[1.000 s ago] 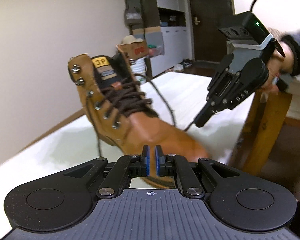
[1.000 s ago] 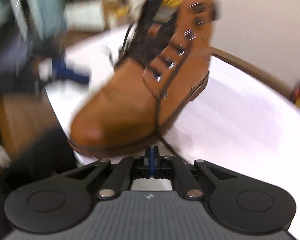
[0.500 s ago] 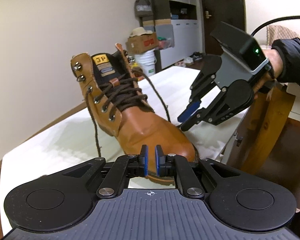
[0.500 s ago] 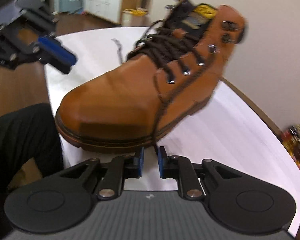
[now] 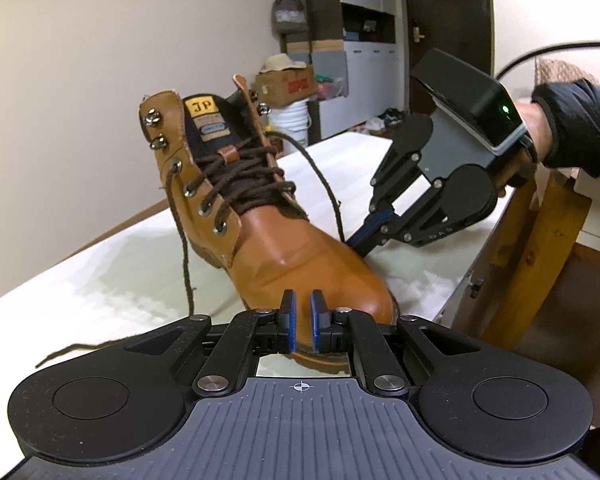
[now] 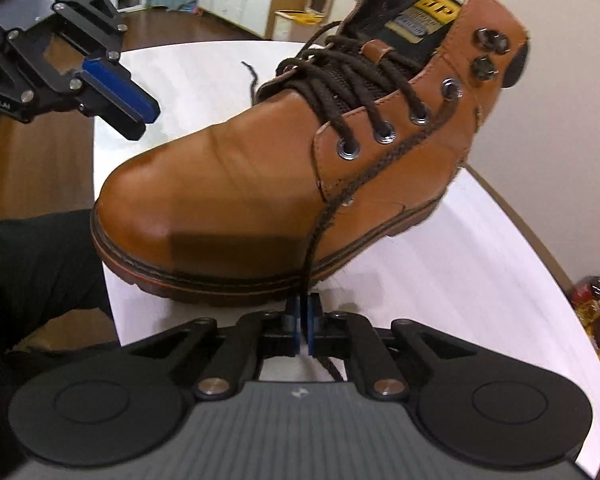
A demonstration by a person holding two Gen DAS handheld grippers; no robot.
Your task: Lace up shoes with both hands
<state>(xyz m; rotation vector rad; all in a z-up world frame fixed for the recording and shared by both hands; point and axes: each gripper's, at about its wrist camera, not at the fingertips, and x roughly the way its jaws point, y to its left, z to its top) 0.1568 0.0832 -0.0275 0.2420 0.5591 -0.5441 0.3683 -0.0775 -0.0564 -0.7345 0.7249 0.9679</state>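
A tan leather boot (image 5: 292, 248) with dark brown laces stands on the white table (image 5: 100, 264), toe toward me. My left gripper (image 5: 302, 324) hovers at the toe cap, pads a narrow gap apart, nothing between them. One lace end (image 5: 184, 256) hangs down the boot's left side onto the table. The other lace (image 6: 380, 164) runs from the upper eyelet down the boot's side into my right gripper (image 6: 304, 320), whose jaws are closing, pads pinching that lace. In the left wrist view the right gripper (image 5: 356, 242) sits low beside the boot (image 6: 240, 184). The left gripper (image 6: 140, 120) shows at upper left.
A wooden chair (image 5: 540, 248) stands off the table's right edge. A cardboard box (image 5: 288, 86) and white bucket (image 5: 290, 118) sit behind the boot. Snack bags (image 6: 596, 312) lie past the table's far side. A person's dark trouser leg (image 6: 40, 264) is near the front edge.
The right gripper rolled, opened its jaws half a second ago, sank beside the boot's toe and closed on the lace. The left gripper stayed in place.
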